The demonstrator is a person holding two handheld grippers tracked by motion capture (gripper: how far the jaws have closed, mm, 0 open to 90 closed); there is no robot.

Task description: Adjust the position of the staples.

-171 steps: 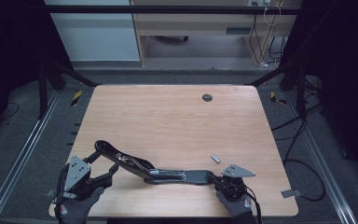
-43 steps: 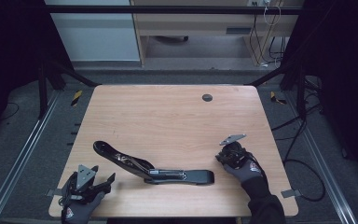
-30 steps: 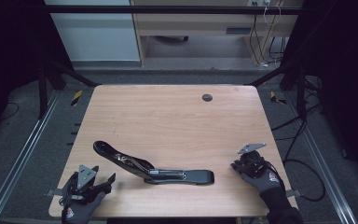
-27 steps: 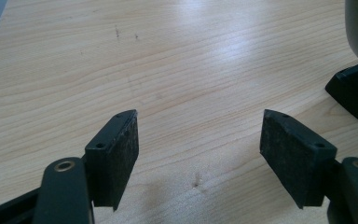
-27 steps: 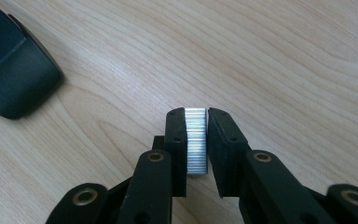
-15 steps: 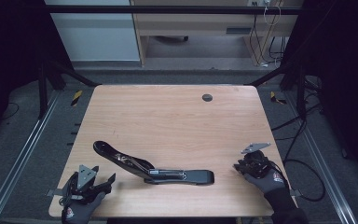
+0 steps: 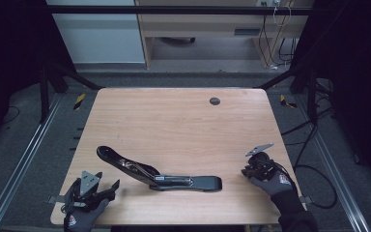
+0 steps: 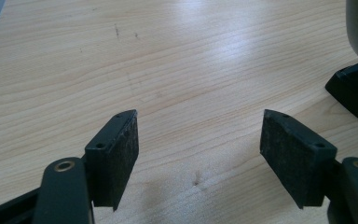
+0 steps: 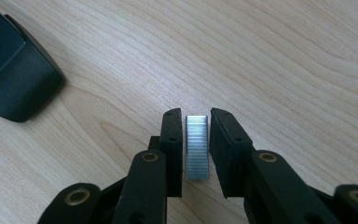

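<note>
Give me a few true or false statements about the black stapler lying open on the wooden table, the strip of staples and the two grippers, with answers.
1. The black stapler lies opened out on the wooden table. True.
2. The silver strip of staples sits between the right gripper's jaws. True.
3. The left gripper is shut on the stapler. False: its jaws stand wide apart over bare wood.
4. The staples are already loaded in the stapler. False: they are at the right gripper, apart from it.
5. A small dark round disc lies near the table's far edge. True.
</note>
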